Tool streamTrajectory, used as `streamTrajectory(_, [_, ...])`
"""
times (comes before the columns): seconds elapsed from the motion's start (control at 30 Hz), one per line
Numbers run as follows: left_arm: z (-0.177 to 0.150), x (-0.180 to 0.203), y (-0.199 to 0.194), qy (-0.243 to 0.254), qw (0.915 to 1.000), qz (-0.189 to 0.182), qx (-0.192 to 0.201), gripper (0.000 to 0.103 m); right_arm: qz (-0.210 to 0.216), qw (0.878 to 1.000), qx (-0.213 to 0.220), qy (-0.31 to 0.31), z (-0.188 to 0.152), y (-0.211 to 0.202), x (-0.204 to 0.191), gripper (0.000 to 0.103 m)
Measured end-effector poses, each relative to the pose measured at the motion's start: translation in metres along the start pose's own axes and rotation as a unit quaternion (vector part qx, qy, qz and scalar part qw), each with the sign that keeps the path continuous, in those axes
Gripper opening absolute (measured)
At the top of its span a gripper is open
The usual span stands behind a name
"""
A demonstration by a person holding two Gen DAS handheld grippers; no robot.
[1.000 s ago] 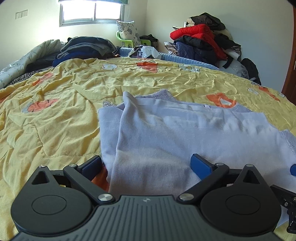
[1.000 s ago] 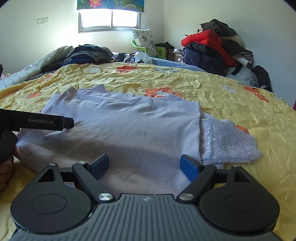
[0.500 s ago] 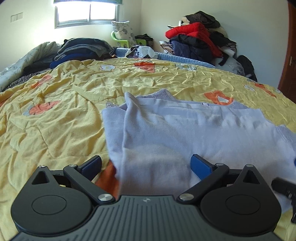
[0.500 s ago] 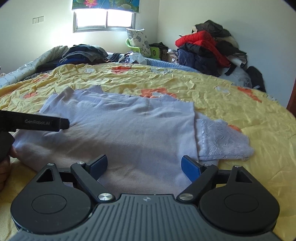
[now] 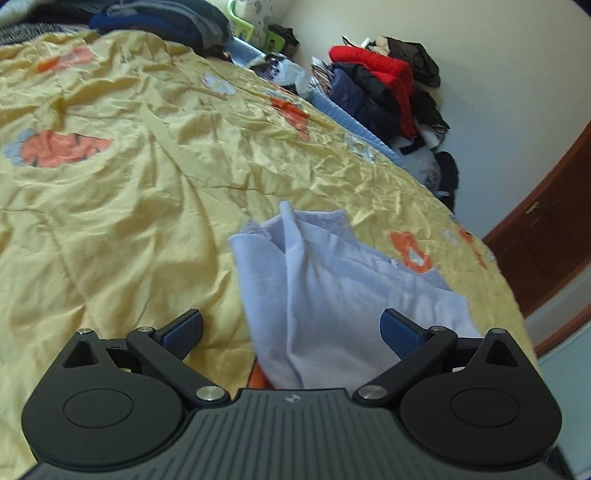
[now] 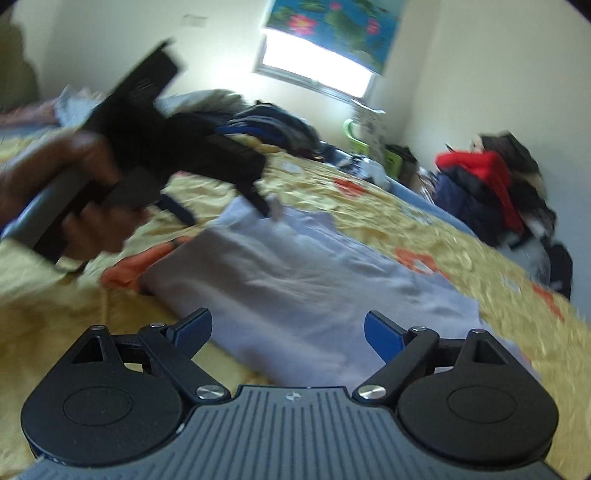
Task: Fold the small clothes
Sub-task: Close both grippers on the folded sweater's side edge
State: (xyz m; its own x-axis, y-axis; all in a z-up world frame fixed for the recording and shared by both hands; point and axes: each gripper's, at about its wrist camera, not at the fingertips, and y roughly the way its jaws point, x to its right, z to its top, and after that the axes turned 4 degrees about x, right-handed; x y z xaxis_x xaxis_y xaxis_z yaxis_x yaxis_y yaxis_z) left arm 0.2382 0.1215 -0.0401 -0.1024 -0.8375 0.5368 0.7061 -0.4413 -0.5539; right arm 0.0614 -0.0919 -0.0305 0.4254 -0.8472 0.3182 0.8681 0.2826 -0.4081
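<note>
Lavender top (image 5: pixel 332 295) lies flat on the yellow bedspread (image 5: pixel 129 221), partly folded: in the left wrist view its near-left edge is doubled over into a raised ridge running away from the camera, with a lace-trimmed corner at the far end. Left gripper (image 5: pixel 291 328) hangs over that folded edge, jaws wide apart, pads clear of the cloth, nothing held. Right gripper (image 6: pixel 288 328) sits over the near hem of the same top (image 6: pixel 314 280), jaws opening, fabric below and between them but not pinched. Right wrist view is tilted and motion-blurred (detail soft); it shows a hand (image 6: pixel 74 192) holding the left gripper's handle above the top's far-left corner. Room to move: wide bare bedspread to the left of the garment and beyond it. Far edge of the bed is crowded with a dark clothes pile (image 5: pixel 166 22); a red and navy heap (image 5: pixel 380 85) is stacked against the wall. Wooden door (image 5: pixel 554 236) beyond the right bed edge.
</note>
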Motion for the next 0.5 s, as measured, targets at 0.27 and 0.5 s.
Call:
streamTrajectory(0.27, [0.015,0.0,0.026,-0.02,0.9965,-0.07,-0.041,0.102,-0.029,0.993,-0.005,-0.114,0.0,0.01,-0.057,0.091])
streamTrajectory(0.5, [0.026,-0.001,0.045,-0.048,0.9923,-0.099,-0.057,0.101,-0.078,0.985,0.012,-0.152,0.008,0.033,-0.079,0.089])
